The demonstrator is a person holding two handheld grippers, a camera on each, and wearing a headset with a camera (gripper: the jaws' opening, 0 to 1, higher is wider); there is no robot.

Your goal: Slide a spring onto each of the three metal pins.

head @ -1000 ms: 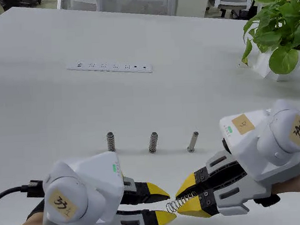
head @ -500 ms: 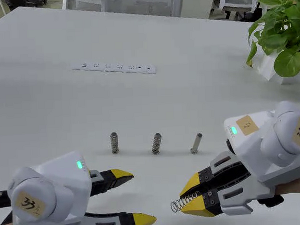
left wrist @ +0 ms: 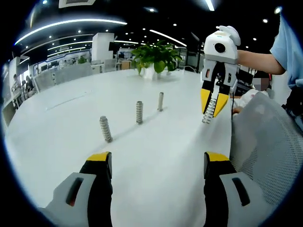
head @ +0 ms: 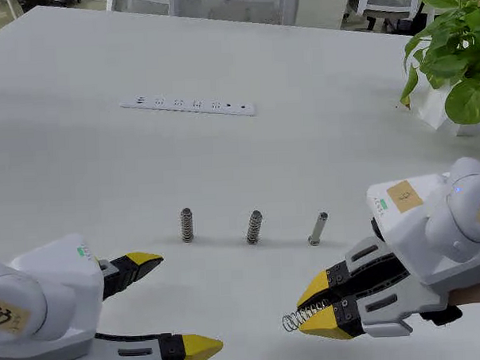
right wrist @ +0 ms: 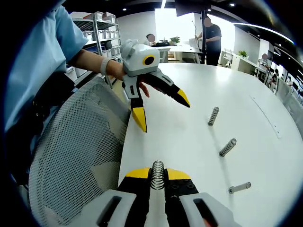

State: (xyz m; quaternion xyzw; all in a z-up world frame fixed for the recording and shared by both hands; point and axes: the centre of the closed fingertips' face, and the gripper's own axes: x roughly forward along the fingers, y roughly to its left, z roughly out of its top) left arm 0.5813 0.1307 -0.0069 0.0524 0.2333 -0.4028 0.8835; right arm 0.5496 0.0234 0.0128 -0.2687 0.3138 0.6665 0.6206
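Three metal pins stand in a row on the white table. The left pin (head: pixel 187 224) and the middle pin (head: pixel 254 227) each wear a spring. The right pin (head: pixel 318 228) is bare. My right gripper (head: pixel 308 308) is shut on a loose spring (head: pixel 304 314), which sticks out leftward from its yellow tips; the same spring (right wrist: pixel 157 174) stands between the tips in the right gripper view. My left gripper (head: pixel 175 304) hovers low at the near left, open wide and empty, well clear of the pins.
A white power strip (head: pixel 188 106) lies farther back on the table. A potted green plant (head: pixel 458 55) stands at the far right. A grey mesh chair back (right wrist: pixel 75 165) sits at the table's near edge.
My left gripper has let go of the spring, opened wide and drawn back to the left. The right gripper keeps the spring and has barely moved.
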